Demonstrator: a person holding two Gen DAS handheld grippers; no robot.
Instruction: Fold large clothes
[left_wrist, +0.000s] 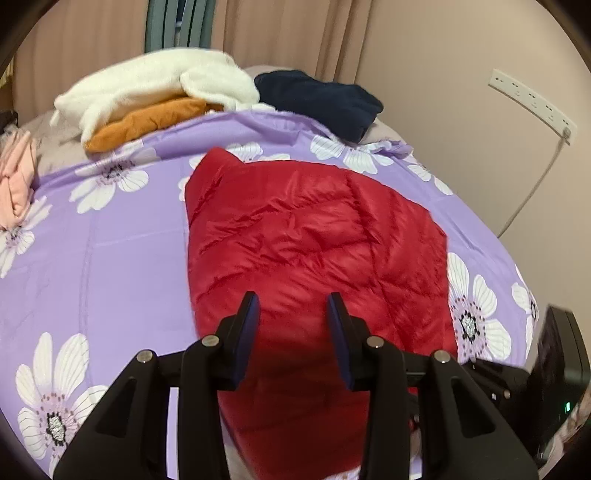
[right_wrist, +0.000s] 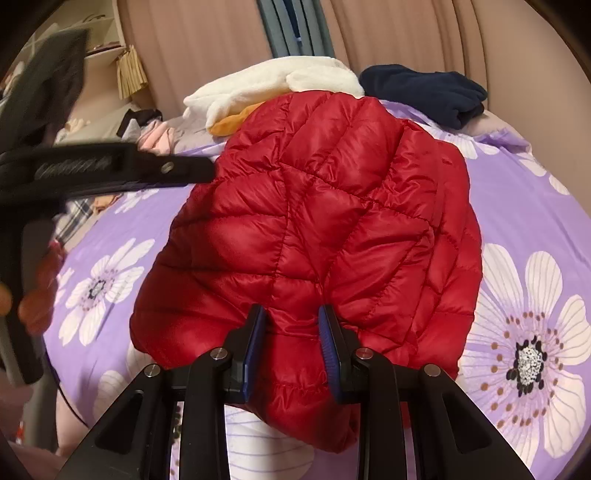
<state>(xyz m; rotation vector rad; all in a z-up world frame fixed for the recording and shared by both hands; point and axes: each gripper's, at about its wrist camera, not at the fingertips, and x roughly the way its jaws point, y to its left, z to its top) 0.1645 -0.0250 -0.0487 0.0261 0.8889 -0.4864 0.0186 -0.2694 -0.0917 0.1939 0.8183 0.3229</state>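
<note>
Red quilted puffer jacket (right_wrist: 314, 221) lies bunched mid-bed on the purple floral sheet (left_wrist: 110, 258), partly folded. Right gripper (right_wrist: 291, 314) pinches its 6 o'clock hem; left gripper (left_wrist: 291, 302), fingers narrowly apart, grips nothing. Final folds remain.

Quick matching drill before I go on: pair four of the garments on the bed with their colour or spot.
Things:
1. puffer jacket
2. fleecy garment
3. garment under the fleecy one
4. folded garment by the wall

Descriptions:
A. navy
B. orange
C. red, pinched by the right gripper
D. white, top of the pile

Pairs: 1-C, 2-D, 3-B, 4-A
</note>
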